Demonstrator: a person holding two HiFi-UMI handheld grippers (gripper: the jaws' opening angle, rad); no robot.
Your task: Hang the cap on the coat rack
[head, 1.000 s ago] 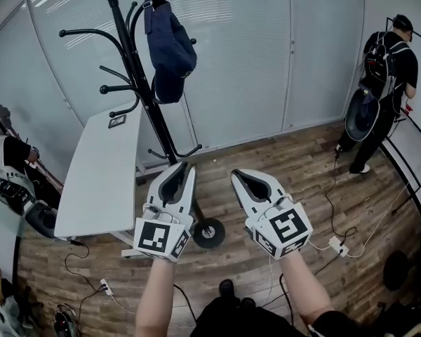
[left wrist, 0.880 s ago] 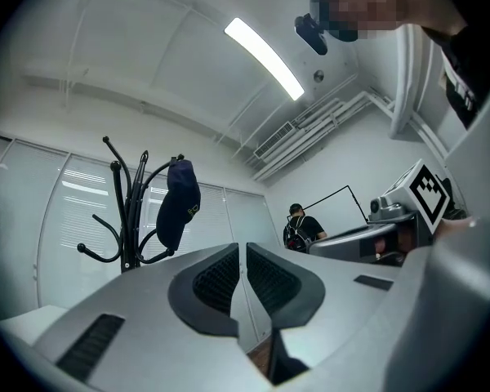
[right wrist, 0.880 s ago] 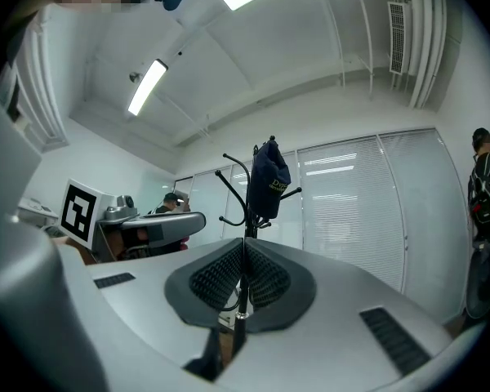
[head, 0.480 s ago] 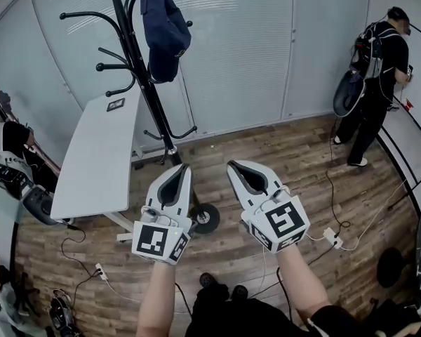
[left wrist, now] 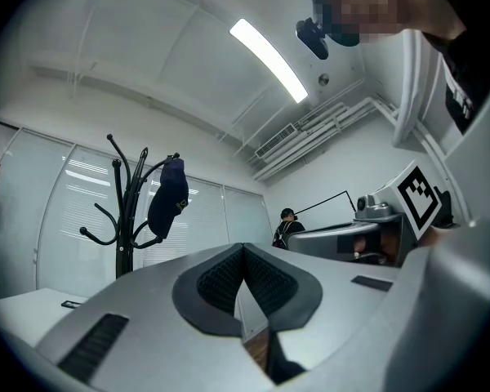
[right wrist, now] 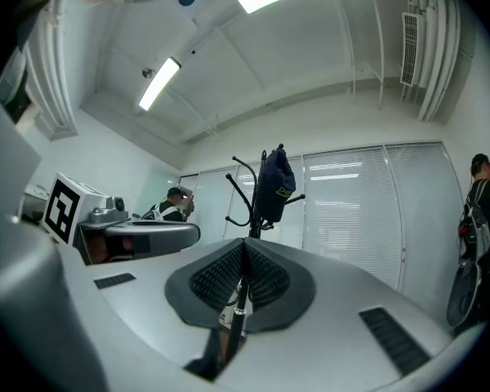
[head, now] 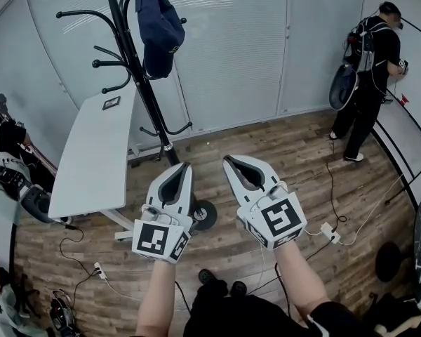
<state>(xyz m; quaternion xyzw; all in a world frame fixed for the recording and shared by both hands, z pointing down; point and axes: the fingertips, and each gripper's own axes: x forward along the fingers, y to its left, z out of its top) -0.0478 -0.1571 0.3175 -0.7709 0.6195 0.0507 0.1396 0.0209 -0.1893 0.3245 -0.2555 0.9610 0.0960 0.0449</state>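
- Head view: the navy cap (head: pixel 158 27) hangs from an upper hook at the top of the black coat rack (head: pixel 137 83), its crown drooping to the right of the pole, clear of the lower hooks.
- The coat rack stands on the wooden floor (head: pixel 302 160), just beside the right-hand long edge of a white table (head: pixel 91 167) and in front of a wall of pale panels with blinds.
- The left gripper (head: pixel 177 167) is held out low over the floor, well below the cap. In the left gripper view its jaws are pressed fully together, the ribbed pads meeting tip to tip, with nothing caught between them.
- The right gripper (head: pixel 231 161) sits just beside the left one, angled slightly towards it. In the right gripper view its jaws are likewise closed and empty. The rack's pole shows through the slit below the tips but stands far behind them.
- Both gripper views look up at the cap on the rack, well apart from either gripper.
- A person in dark clothes with a backpack (head: pixel 370 62) stands near the far right wall, and another person (head: pixel 10 167) is at the left edge, beyond the table.
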